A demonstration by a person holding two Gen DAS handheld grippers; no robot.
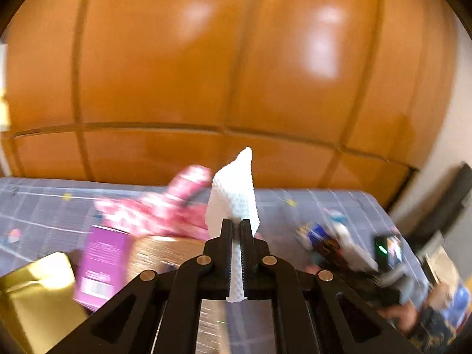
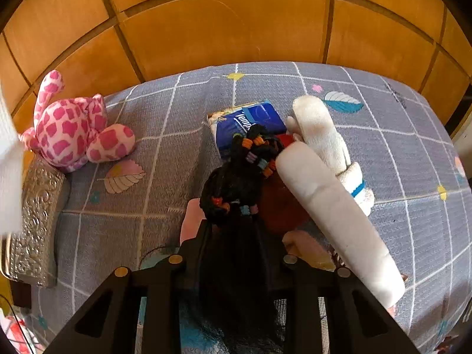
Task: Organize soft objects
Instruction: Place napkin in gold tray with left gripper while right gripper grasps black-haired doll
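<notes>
My left gripper [image 1: 237,222] is shut on a white crinkled paper towel [image 1: 233,194], which stands up above its fingertips, raised over the bed. Behind it lies a pink spotted plush toy [image 1: 159,209] [image 2: 70,129]. My right gripper [image 2: 233,224] points down at the bed, and a thick bundle of black braided hair with coloured bands [image 2: 244,171] fills the gap between its fingers. A white plush toy with long limbs and a blue band [image 2: 327,159] lies right of the hair. A blue tissue pack [image 2: 247,121] lies beyond it.
The bed has a grey grid-pattern cover [image 2: 183,109] and a wooden headboard [image 2: 224,29] behind. A silver embossed box [image 2: 38,221] sits at the left edge. A purple box [image 1: 103,262] and a gold box [image 1: 35,298] stand near the left gripper.
</notes>
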